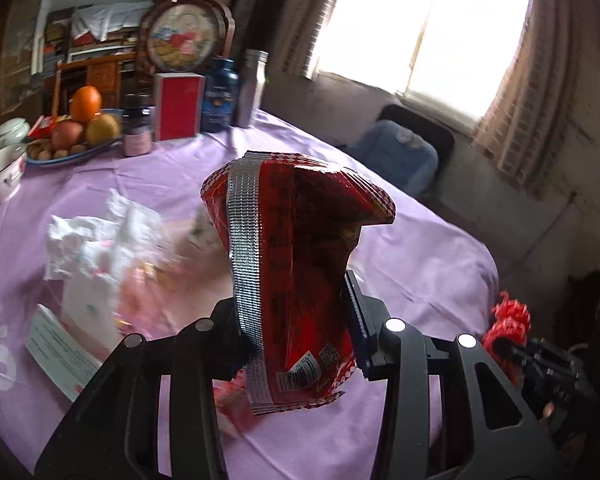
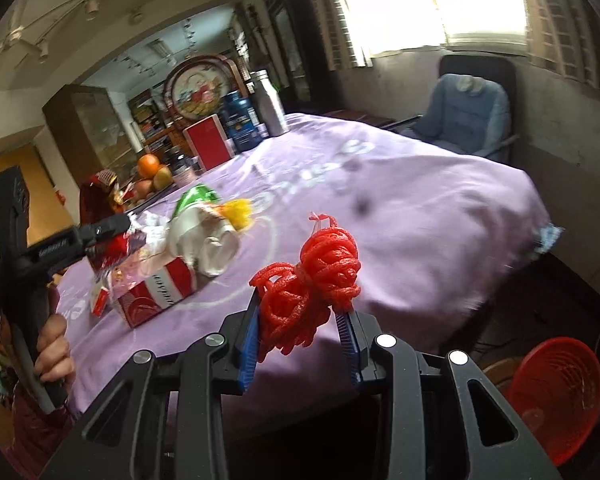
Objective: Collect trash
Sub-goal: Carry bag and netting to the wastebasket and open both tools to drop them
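In the left wrist view my left gripper (image 1: 296,320) is shut on a red snack wrapper (image 1: 296,248) with a silver seam, lifted above the purple tablecloth (image 1: 412,248). The right wrist view has the same gripper (image 2: 104,228) at the left with the wrapper (image 2: 96,200), a hand (image 2: 54,344) on its handle. My right gripper (image 2: 300,332) is shut on a red foam net (image 2: 312,280), held near the table's edge. A trash pile lies on the cloth: crumpled tissue (image 1: 88,244), a red-and-white carton (image 2: 156,292), a crushed white cup (image 2: 204,244), a green packet (image 2: 196,196) and a yellow net (image 2: 240,210).
A red mesh basket (image 2: 556,396) stands on the floor at the lower right. A fruit plate (image 1: 72,152), a bowl (image 1: 0,176), a red box (image 1: 178,106) and bottles (image 1: 220,94) line the table's far side. A chair with a blue cushion (image 2: 464,116) stands by the window.
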Tool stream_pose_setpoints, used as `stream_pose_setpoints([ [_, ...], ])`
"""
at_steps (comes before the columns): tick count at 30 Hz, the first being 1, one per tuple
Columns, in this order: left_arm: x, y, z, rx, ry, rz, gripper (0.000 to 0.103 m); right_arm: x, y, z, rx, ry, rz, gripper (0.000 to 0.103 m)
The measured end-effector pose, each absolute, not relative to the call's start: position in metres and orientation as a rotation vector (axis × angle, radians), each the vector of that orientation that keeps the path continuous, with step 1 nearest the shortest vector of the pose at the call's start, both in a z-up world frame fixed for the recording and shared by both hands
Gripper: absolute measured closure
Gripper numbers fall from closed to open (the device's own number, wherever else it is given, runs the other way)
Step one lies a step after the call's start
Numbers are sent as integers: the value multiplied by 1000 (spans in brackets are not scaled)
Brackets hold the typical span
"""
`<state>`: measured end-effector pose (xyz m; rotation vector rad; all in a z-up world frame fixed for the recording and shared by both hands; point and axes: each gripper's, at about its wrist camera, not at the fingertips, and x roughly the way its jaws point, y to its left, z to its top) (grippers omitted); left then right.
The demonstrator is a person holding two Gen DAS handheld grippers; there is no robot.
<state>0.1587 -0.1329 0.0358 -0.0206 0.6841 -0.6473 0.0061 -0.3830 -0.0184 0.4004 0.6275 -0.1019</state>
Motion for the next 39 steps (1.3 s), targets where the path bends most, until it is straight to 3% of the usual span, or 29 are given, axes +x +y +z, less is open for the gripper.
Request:
stream_pose_setpoints([
  [14,95,-248,32,97,715,-909,58,-77,-470,-43,512,589,-341,68],
  [23,59,-333,7,193,778,-1065,58,-142,-540,-93,627,636,-548,66],
  [26,49,-363,-6,245,805,-1103,58,-150,-555,-120,660,702,-591,58],
  [28,42,-380,-14,281,817,-1125,58,-157,-568,-143,723,749,-618,48],
  [39,-5,-475,-60,457,882,-1258,58,-193,-596,-142,760,649,-728,36],
])
